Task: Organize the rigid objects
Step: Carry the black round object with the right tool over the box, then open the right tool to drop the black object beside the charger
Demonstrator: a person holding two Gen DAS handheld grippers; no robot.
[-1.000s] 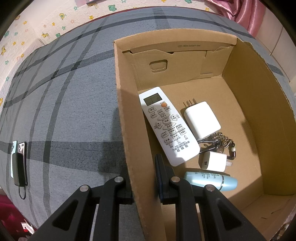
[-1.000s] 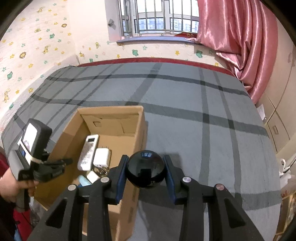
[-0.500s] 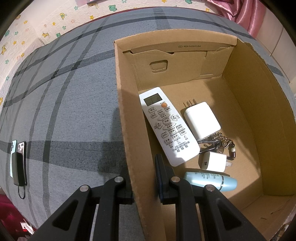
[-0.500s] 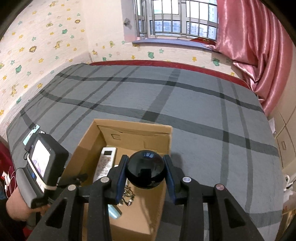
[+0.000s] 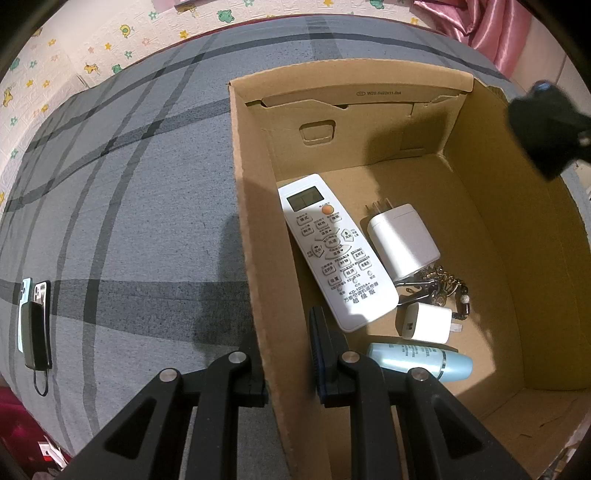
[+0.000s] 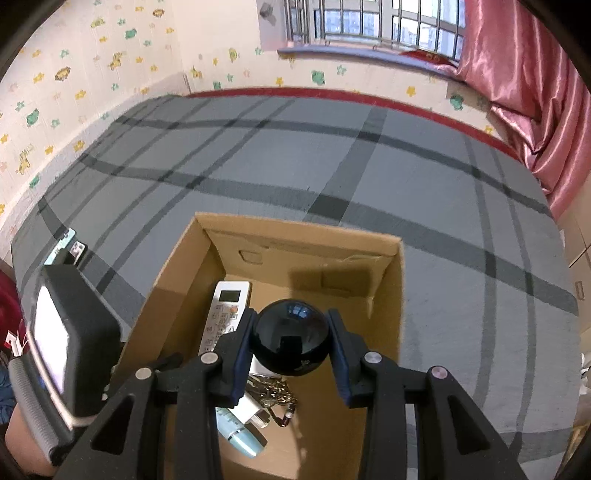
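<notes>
An open cardboard box (image 5: 255, 206) (image 6: 384, 295) sits on a grey plaid bedspread. Inside lie a white remote (image 5: 334, 247) (image 6: 221, 310), a large white charger (image 5: 400, 238), a small white charger (image 5: 424, 321), a keychain with beads (image 5: 439, 286) (image 6: 275, 397) and a pale blue tube (image 5: 421, 360) (image 6: 238, 428). My left gripper (image 5: 288, 354) is shut on the box's left wall. My right gripper (image 6: 291, 345) is shut on a black glossy ball (image 6: 290, 341) and holds it above the box interior. Its tip shows in the left wrist view (image 5: 546, 129).
Two phones and a black power bank (image 5: 35, 325) lie on the bedspread to the left of the box; they also show in the right wrist view (image 6: 68, 247). A pink curtain (image 6: 535, 81) hangs at the right, and a barred window (image 6: 369, 26) is behind the bed.
My right gripper has carried the black ball leftward from beside the box's right wall to above its inside. The left gripper and the box have stayed still.
</notes>
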